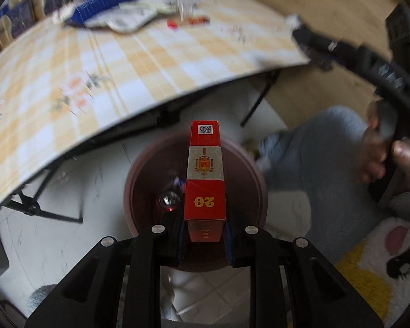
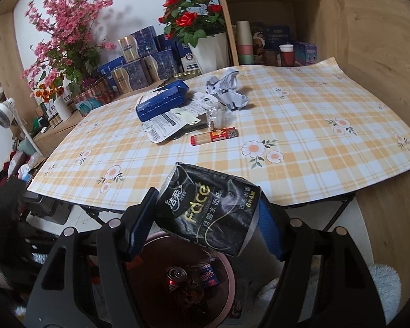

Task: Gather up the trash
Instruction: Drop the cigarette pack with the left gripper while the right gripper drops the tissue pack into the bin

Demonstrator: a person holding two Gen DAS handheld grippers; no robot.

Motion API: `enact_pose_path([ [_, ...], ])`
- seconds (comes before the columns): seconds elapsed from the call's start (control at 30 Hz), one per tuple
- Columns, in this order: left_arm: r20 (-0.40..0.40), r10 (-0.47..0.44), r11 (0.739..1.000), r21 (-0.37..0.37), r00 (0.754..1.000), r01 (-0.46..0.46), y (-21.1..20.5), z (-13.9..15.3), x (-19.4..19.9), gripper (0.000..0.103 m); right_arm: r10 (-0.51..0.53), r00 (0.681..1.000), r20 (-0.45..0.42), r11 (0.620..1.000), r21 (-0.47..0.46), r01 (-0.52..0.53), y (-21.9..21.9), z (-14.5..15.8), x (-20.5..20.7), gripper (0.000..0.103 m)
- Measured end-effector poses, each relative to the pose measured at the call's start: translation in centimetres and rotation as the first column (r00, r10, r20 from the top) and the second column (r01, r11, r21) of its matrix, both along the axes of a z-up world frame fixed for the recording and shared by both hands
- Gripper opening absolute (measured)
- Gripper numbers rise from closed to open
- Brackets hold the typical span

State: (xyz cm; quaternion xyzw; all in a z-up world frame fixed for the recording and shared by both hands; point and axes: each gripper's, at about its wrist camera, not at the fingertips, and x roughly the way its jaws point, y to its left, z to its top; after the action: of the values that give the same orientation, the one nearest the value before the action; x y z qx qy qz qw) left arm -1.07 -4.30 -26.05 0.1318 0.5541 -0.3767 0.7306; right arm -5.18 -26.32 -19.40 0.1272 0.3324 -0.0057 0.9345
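Here, both tools were loaded and positioned off the near edge of the bench (image 2: pixel 300 147), above the bin (image 1: pixel 248 180) on the floor.

Left tool (image 1: pixel 205 207): the jaws were closed flat against the two long sides of a red carton (image 1: pixel 205 175), gripped at its near end so that the rest projected forward past the fingertips. The carton hung directly over the bin opening, which lay ahead of and below the tool. This placement suited a straight drop. A can (image 1: pixel 169 199) already lay in the bin just left of the carton.

Right tool (image 2: pixel 205 229): the jaws were set fairly wide and pressed on both sides of a black tissue pack (image 2: pixel 207 213), held tilted, its far end raised toward the bench. The bin rim (image 2: pixel 229 270) lay below and slightly behind the pack, so the pack probably needed to be drawn back before release.

Clearance: the bench edge overhung close ahead of both tools, and its folding legs (image 1: pixel 257 101) stood beyond the bin. The bin opening was wide relative to either item. The person's knee (image 1: pixel 314 147) sat to the right of the left tool.

Remaining trash lay well ahead of the right tool on the bench: a blue box (image 2: pixel 161 101), crumpled paper (image 2: pixel 227 90), flat wrappers (image 2: pixel 161 128) and a red tube (image 2: pixel 213 136).
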Motion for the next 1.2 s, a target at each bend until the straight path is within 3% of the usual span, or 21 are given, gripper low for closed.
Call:
enact_pose_path([
  [0.23, -0.122, -0.024, 0.996, 0.087, 0.992, 0.035, -2.4, -4.6, 1.7, 0.022, -0.021, 0.999, -0.026, 0.999, 0.025, 0.022, -1.0, -0.9, 0.4, 0.069],
  [0.33, -0.123, -0.037, 0.992, 0.117, 0.992, 0.052, -3.7, -5.8, 2.2, 0.022, -0.032, 0.999, -0.027, 0.999, 0.025, 0.033, -1.4, -0.9, 0.4, 0.069],
  [0.37, -0.116, -0.043, 0.992, 0.114, 0.992, 0.056, -4.2, -5.9, 2.3, 0.027, -0.036, 0.999, -0.029, 0.999, 0.027, 0.036, -1.5, -1.0, 0.4, 0.069],
  [0.4, -0.105, -0.049, 0.994, 0.091, 0.993, 0.059, -4.6, -5.7, 2.4, 0.046, -0.038, 0.999, -0.03, 0.999, 0.028, 0.039, -1.6, -1.0, 0.4, 0.069],
  [0.47, -0.072, -0.037, 0.998, 0.046, 0.997, 0.04, -4.9, -5.1, 2.6, 0.073, -0.044, 0.998, -0.036, 0.999, 0.028, 0.045, -1.7, -1.1, 0.4, 0.069],
  [0.63, -0.012, 0.055, 0.996, -0.075, 0.998, -0.056, -3.3, -1.8, 3.2, 0.081, -0.037, 0.998, -0.052, 0.999, 0.006, 0.038, -1.2, -1.4, 0.3, 0.069],
  [0.73, 0.076, 0.129, 0.981, -0.156, 0.989, -0.116, -1.0, 1.1, 3.1, 0.091, -0.017, 0.998, -0.068, 1.0, -0.009, 0.017, -0.3, -1.9, 0.5, 0.069],
  [0.93, 0.238, 0.271, 0.954, -0.197, 0.933, -0.226, 4.4, 5.5, 1.7, 0.094, 0.076, 0.992, -0.103, 0.995, -0.06, -0.083, 2.9, -3.2, 0.6, 0.069],
  [1.1, 0.421, 0.351, 0.936, -0.186, 0.836, -0.299, 7.5, 7.3, -1.1, 0.097, 0.183, 0.977, -0.108, 0.98, -0.062, -0.19, 5.4, -4.0, 0.6, 0.071],
  [1.2, 0.443, 0.409, 0.912, -0.229, 0.797, -0.341, 9.3, 7.4, -2.1, 0.097, 0.218, 0.968, -0.124, 0.97, -0.084, -0.229, 6.5, -4.3, 0.6, 0.071],
])
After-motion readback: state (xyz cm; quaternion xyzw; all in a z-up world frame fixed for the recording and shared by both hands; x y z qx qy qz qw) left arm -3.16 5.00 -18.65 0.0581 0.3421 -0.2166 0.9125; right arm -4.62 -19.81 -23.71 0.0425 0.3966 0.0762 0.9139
